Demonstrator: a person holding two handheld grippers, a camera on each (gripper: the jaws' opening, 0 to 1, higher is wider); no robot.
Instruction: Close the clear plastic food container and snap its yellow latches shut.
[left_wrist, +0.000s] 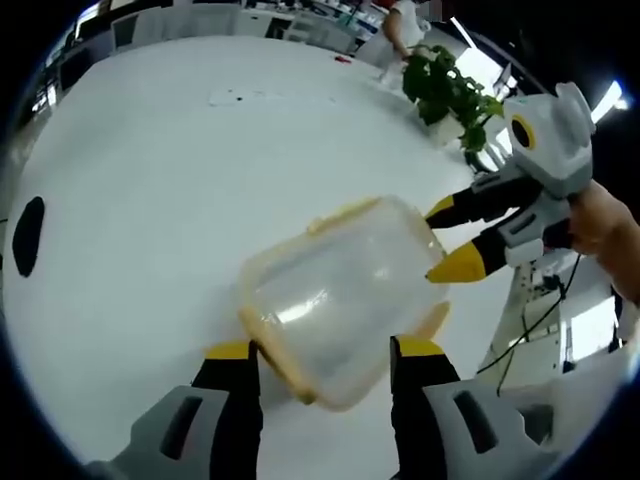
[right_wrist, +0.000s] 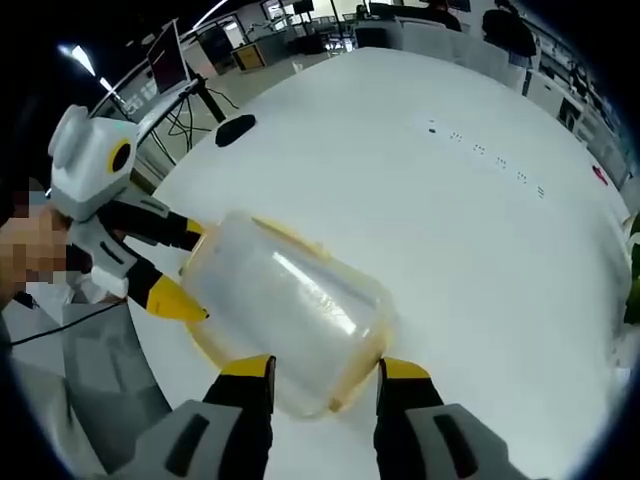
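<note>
The clear plastic container (left_wrist: 330, 290) with a yellow rim and a yellow latch (left_wrist: 335, 215) hangs tilted just above the white table (left_wrist: 150, 170). My left gripper (left_wrist: 325, 350) has its jaws against the sides of the near end, shut on it. My right gripper (left_wrist: 448, 240) comes in from the right, its yellow tips pinching the far end. In the right gripper view the container (right_wrist: 290, 300) sits between the right gripper (right_wrist: 325, 370) jaws, and the left gripper (right_wrist: 185, 268) clamps its left end. Whether the latches are snapped I cannot tell.
A potted plant (left_wrist: 450, 90) stands near the table's far right edge. A flat black object (left_wrist: 28, 235) lies on the left. A person (left_wrist: 400, 25) stands beyond the table. A black object (right_wrist: 235, 128) lies by the table edge, with cables (right_wrist: 185, 125) behind it.
</note>
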